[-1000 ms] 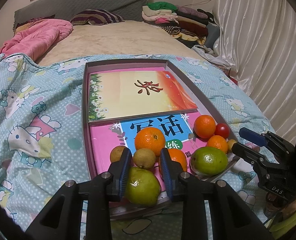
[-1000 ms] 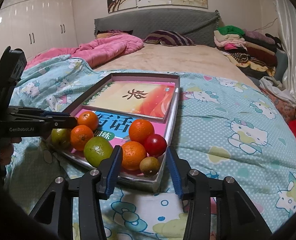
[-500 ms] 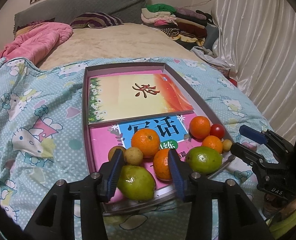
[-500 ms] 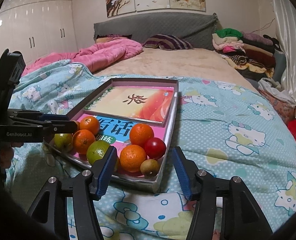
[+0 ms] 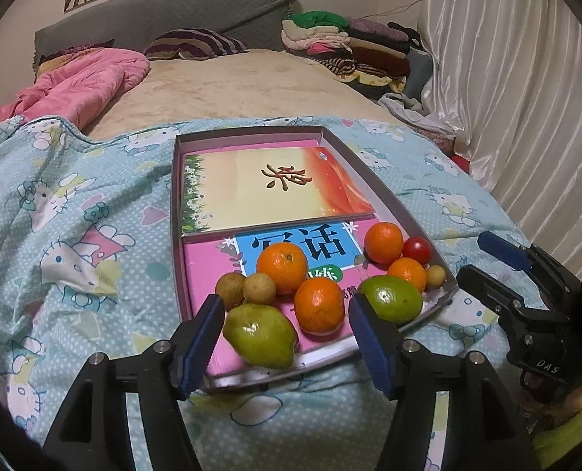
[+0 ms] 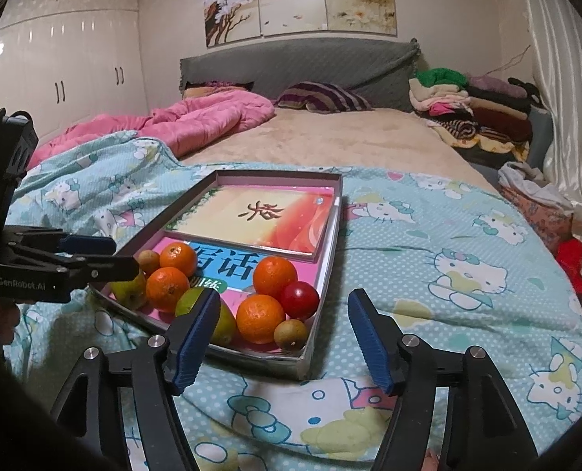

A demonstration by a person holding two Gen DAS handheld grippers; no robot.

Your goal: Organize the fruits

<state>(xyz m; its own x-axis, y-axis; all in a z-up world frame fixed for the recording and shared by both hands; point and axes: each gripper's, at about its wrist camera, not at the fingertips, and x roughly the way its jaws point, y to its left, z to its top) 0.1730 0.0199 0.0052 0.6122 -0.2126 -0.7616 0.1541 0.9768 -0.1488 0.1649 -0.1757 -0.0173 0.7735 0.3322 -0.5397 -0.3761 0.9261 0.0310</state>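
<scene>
Hovering with fingers spread wide and gripping nothing: left gripper (image 5: 287,337) just short of the tray's near edge, framing the green pear (image 5: 260,334) and the nearest orange (image 5: 319,305). Sitting likewise wide open and empty: right gripper (image 6: 283,333), at the tray's (image 6: 310,347) near right corner above the Hello Kitty bedspread (image 6: 467,274). Lying clustered at the tray's near end, on a pink book (image 5: 208,263): four oranges, a green mango (image 5: 391,297), a red cherry tomato (image 6: 299,300), three small brown longans and the pear. Occupying the tray's far half: an orange-and-yellow book (image 5: 275,188).
</scene>
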